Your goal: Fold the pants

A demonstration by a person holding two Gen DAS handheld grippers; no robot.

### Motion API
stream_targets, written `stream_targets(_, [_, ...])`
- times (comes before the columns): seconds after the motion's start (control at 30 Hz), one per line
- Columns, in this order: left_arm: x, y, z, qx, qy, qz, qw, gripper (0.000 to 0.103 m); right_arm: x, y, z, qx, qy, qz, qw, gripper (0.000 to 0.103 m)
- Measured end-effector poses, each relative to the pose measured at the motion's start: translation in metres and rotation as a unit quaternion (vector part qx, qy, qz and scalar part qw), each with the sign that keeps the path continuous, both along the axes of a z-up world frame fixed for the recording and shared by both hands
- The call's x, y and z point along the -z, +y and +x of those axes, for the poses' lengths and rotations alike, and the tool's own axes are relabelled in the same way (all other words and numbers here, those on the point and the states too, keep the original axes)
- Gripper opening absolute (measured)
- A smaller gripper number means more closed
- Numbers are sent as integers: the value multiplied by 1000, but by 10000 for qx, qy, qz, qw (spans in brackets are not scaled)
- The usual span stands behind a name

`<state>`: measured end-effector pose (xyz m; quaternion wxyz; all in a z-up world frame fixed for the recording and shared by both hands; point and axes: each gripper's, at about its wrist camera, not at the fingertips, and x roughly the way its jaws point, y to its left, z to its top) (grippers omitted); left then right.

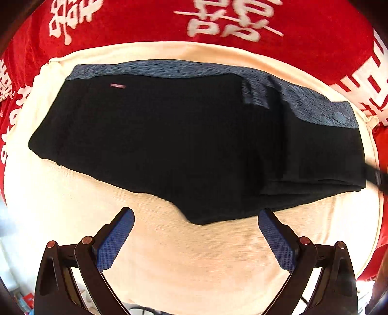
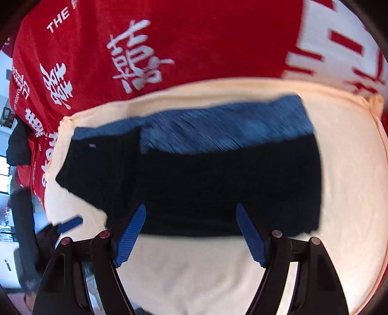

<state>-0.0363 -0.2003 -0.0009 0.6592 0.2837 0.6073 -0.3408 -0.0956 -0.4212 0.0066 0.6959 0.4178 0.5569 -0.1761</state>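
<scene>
The black pants [image 1: 169, 135] with a blue-grey waistband [image 1: 303, 99] lie folded in a flat bundle on a cream cloth [image 1: 194, 261]. My left gripper [image 1: 196, 215] is open and empty, just short of the bundle's near edge. In the right wrist view the pants [image 2: 206, 189] lie the same way, waistband [image 2: 218, 128] at the far side. My right gripper [image 2: 191, 208] is open and empty, its fingertips over the near edge of the bundle. The left gripper's blue pad [image 2: 70, 224] shows at the left of that view. The right gripper shows dimly at the right edge of the left wrist view [image 1: 374, 177].
A red blanket [image 1: 145, 21] with white characters lies under and behind the cream cloth; it also shows in the right wrist view [image 2: 194, 36]. Room clutter shows at the far left of the right wrist view [image 2: 9, 169].
</scene>
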Motion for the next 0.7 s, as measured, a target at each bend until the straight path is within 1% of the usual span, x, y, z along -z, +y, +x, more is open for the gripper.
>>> stream_targets(0.07, [-3,8,10,-10,-39,-99,9999,103,9,2,35,-52,25,-85,9999,80])
stream_targets(0.13, [-5,18,20,-23,-80,-182,9998,103,22,6,60,-147,162,-151,9996,79])
stream_targets(0.17, [-5,21,25,-55,-75,-211,9997,103,31,9,72,-230,315,-203,9990,71])
stream_targets(0.2, [-5,26,30,-103,-52,-246,9996,103,43,12,82,-346,559,-196,9976,60])
stream_targets(0.23, [-4,30,34,-175,-19,-268,9995,103,52,13,86,-387,801,-202,9958,41])
stream_targets(0.27, [-4,35,39,-255,12,-294,9992,103,54,13,86,-331,856,-241,9955,38])
stream_targets(0.3, [-4,41,45,-365,35,-354,9987,103,52,12,85,-301,776,-192,9963,30])
stream_targets(0.33, [-8,47,62,-436,69,-433,9981,103,48,12,85,-331,685,-89,9971,21])
stream_targets(0.37, [-11,53,68,-520,122,-564,9970,103,40,14,83,-382,572,-46,9976,12])
stream_targets(0.4, [-13,58,72,-601,180,-699,9956,103,35,16,82,-438,476,-7,9979,12])
stream_targets(0.43, [-14,59,73,-629,201,-744,9950,103,31,19,82,-512,394,46,9979,12])
stream_targets(0.5, [-16,62,81,-662,217,-781,9945,103,27,28,84,-668,394,115,9969,12])
stream_targets(0.53, [-17,60,81,-690,199,-781,9944,103,30,34,87,-743,441,143,9962,12])
stream_targets(0.57, [-16,57,90,-719,169,-746,9945,103,34,41,90,-822,495,151,9953,12])
stream_targets(0.67, [-17,56,96,-764,121,-643,9949,103,49,53,100,-947,374,357,9942,13])
stream_targets(0.7, [-15,54,101,-781,76,-612,9950,103,49,57,102,-977,449,259,9939,14])
